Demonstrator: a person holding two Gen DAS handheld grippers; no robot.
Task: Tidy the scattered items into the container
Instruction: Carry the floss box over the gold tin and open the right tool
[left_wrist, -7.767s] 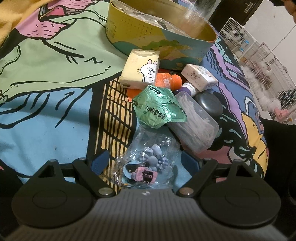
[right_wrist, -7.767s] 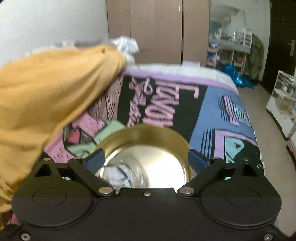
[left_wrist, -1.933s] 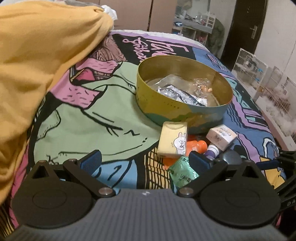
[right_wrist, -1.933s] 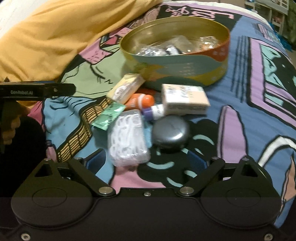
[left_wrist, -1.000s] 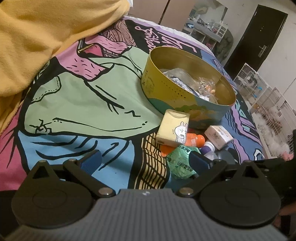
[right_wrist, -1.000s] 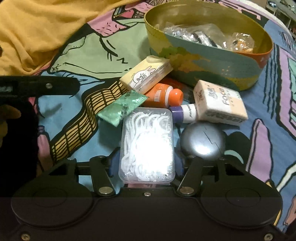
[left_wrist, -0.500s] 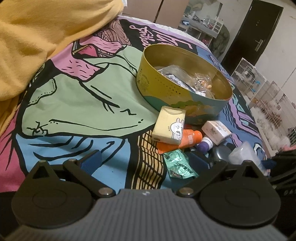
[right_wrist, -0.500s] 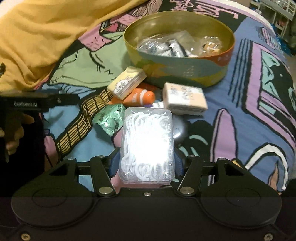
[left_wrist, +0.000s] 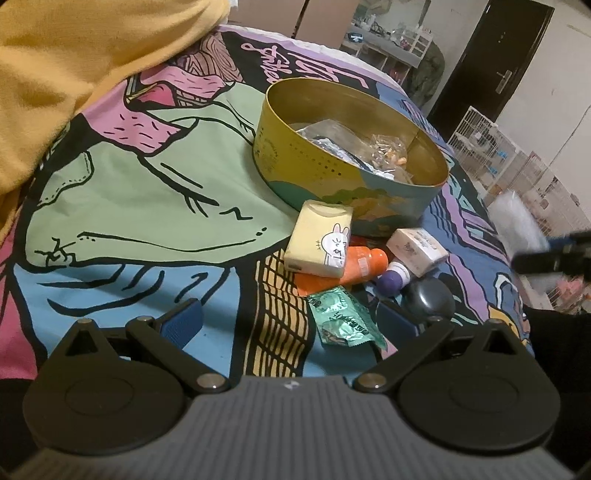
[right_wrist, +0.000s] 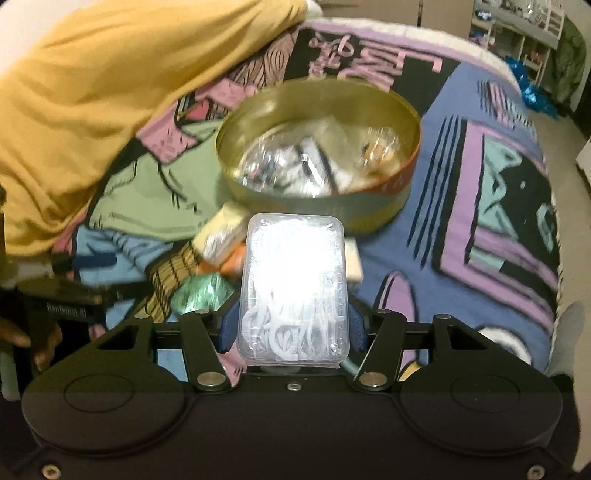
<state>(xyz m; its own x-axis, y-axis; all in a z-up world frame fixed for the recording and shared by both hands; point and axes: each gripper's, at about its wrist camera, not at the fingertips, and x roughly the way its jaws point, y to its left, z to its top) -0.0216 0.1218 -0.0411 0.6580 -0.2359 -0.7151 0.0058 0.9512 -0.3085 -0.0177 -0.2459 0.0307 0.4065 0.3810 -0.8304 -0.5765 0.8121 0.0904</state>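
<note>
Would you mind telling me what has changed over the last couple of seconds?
The right gripper closed on the clear floss-pick box, lifted it off the bedspread and carried it toward the round tin. The left gripper stayed open and empty; the other items by the tin did not move.

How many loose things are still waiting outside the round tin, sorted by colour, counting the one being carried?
Yellow: 1, the tissue pack
Orange: 1, the bottle
Green: 1, the foil packet
Purple-capped: 1, the small bottle
White: 1, the small box
Dark grey: 1, the round case
Clear: 1, the floss-pick box, held in the right gripper
Total: 7
</note>
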